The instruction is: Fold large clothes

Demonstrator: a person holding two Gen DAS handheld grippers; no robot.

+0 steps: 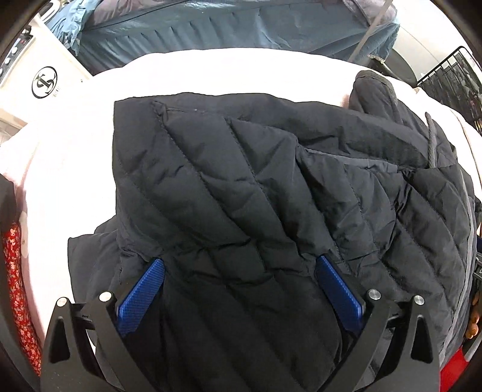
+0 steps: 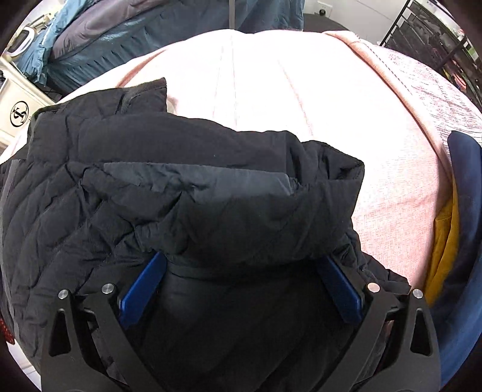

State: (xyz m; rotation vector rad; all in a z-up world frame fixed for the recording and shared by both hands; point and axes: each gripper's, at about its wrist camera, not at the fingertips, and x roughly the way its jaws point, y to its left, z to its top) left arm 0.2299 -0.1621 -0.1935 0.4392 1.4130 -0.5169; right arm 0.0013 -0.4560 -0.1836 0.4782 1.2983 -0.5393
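Note:
A black quilted puffer jacket lies bunched on a pale pink bed cover. It also fills the right wrist view, where its hood or collar end is rolled up. My left gripper stands open, its blue pads spread wide with jacket fabric between and over them. My right gripper is open too, its blue pads wide apart under a thick fold of the jacket. The fingertips of both grippers are partly hidden by fabric.
The pink cover spreads beyond the jacket to the right. A blue and yellow garment lies at the right edge. A red floral cloth sits at the left. A teal bed and a black metal rack stand behind.

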